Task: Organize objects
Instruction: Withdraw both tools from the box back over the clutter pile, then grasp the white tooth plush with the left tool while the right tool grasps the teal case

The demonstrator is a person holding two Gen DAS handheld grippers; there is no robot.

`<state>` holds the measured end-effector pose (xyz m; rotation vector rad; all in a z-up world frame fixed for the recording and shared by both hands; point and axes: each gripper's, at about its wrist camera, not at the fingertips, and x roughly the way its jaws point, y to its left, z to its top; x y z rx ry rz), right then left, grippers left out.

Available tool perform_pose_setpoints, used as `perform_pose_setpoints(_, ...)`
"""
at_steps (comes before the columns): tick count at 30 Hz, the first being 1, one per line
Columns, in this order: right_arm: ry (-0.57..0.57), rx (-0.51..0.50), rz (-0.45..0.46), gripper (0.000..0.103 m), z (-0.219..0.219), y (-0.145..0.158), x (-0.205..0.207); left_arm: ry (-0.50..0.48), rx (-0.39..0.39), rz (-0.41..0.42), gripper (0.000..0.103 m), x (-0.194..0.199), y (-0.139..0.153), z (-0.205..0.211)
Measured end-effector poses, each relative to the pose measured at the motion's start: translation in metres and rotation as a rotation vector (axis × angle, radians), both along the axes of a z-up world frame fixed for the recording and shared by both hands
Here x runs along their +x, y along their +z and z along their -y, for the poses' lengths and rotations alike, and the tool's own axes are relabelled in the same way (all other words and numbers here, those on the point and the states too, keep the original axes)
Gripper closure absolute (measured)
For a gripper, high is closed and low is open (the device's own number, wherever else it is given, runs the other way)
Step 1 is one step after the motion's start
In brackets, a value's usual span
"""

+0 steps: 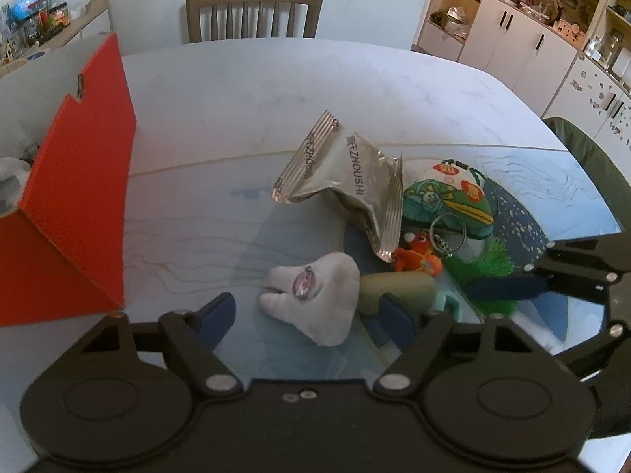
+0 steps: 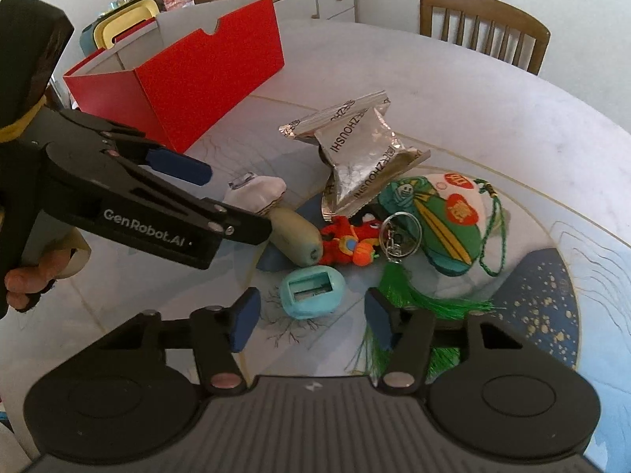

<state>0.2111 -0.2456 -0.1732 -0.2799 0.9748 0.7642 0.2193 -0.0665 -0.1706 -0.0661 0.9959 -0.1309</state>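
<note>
A pile of small objects lies on the table. My left gripper [image 1: 305, 315] is open, its fingers either side of a white plush tooth [image 1: 315, 299], which also shows in the right wrist view [image 2: 258, 193]. Beside it lie an olive cylinder [image 2: 294, 238], a red-orange plush toy [image 2: 347, 244], a silver snack bag [image 1: 347, 181], and a green embroidered pouch [image 2: 437, 220] with key ring and green tassel [image 2: 418, 295]. My right gripper [image 2: 311, 317] is open around a teal sharpener-like block [image 2: 311, 291]. The red box [image 2: 189, 75] stands open at the left.
A wooden chair [image 1: 252, 15] stands at the far side of the table [image 1: 244, 90]. Cabinets and shelves [image 1: 524, 39] with clutter line the right wall. The left gripper body [image 2: 130, 205] reaches in from the left of the right wrist view.
</note>
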Motion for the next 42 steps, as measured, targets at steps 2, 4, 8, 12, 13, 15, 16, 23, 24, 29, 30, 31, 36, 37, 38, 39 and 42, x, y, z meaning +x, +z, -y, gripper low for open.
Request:
perform_pose_setpoints(2,0.001,0.003,-0.006,0.047,-0.001,-0.001,0.001,0.003,-0.017,-0.009,0.031,0.001,-0.002,-0.001)
perform_pose_setpoints(4,-0.002,0.003,-0.005,0.051,-0.002,-0.002,0.002,0.003,-0.03,-0.017,0.038,0.003,-0.004,-0.002)
perform_pose_setpoints(8,-0.006,-0.005,-0.006,0.052,-0.003,-0.004,0.004,0.003,-0.031,-0.014,0.044,0.004,-0.005,-0.001)
perform_pose_setpoints(12,-0.022,-0.014,-0.013,0.058,-0.005,-0.006,0.007,0.0,-0.029,-0.017,0.051,0.006,-0.006,-0.002)
perform_pose_setpoints(13,-0.026,-0.013,-0.014,0.059,-0.005,-0.006,0.007,0.002,-0.029,-0.018,0.051,0.006,-0.006,-0.002)
perform_pose_setpoints(15,-0.032,-0.006,-0.022,0.061,-0.004,-0.006,0.007,0.002,-0.027,-0.017,0.053,0.006,-0.005,-0.002)
perform_pose_setpoints(16,-0.034,-0.005,-0.021,0.064,-0.004,-0.005,0.007,0.003,-0.025,-0.015,0.053,0.007,-0.004,-0.002)
perform_pose_setpoints(23,-0.066,0.004,-0.015,0.064,-0.001,-0.001,0.003,0.004,-0.04,-0.005,0.062,0.006,0.0,-0.005)
perform_pose_setpoints(24,-0.071,0.009,-0.017,0.064,0.0,0.001,0.003,0.003,-0.043,-0.004,0.063,0.005,0.001,-0.005)
perform_pose_setpoints(29,-0.09,0.024,-0.022,0.064,0.002,0.009,-0.002,-0.003,-0.045,-0.001,0.068,0.003,0.003,-0.004)
perform_pose_setpoints(30,-0.091,0.03,-0.022,0.064,0.002,0.011,-0.003,-0.006,-0.043,0.002,0.069,0.003,0.004,-0.004)
perform_pose_setpoints(31,-0.089,0.032,-0.022,0.064,0.002,0.012,-0.004,-0.01,-0.038,0.005,0.069,0.003,0.005,-0.003)
perform_pose_setpoints(36,-0.086,0.029,-0.02,0.064,-0.001,0.015,-0.008,-0.044,-0.008,0.004,0.066,0.007,0.002,0.002)
perform_pose_setpoints(37,-0.088,0.031,-0.021,0.064,0.0,0.015,-0.008,-0.046,0.001,0.005,0.064,0.007,0.003,0.003)
perform_pose_setpoints(38,-0.091,0.034,-0.023,0.064,0.001,0.015,-0.009,-0.049,0.009,0.003,0.063,0.008,0.003,0.004)
perform_pose_setpoints(39,-0.094,0.037,-0.027,0.064,0.002,0.015,-0.009,-0.052,0.013,0.001,0.057,0.008,0.003,0.004)
perform_pose_setpoints(42,-0.098,0.036,-0.027,0.064,0.003,0.016,-0.01,-0.049,0.045,0.002,0.037,0.011,0.0,0.002)
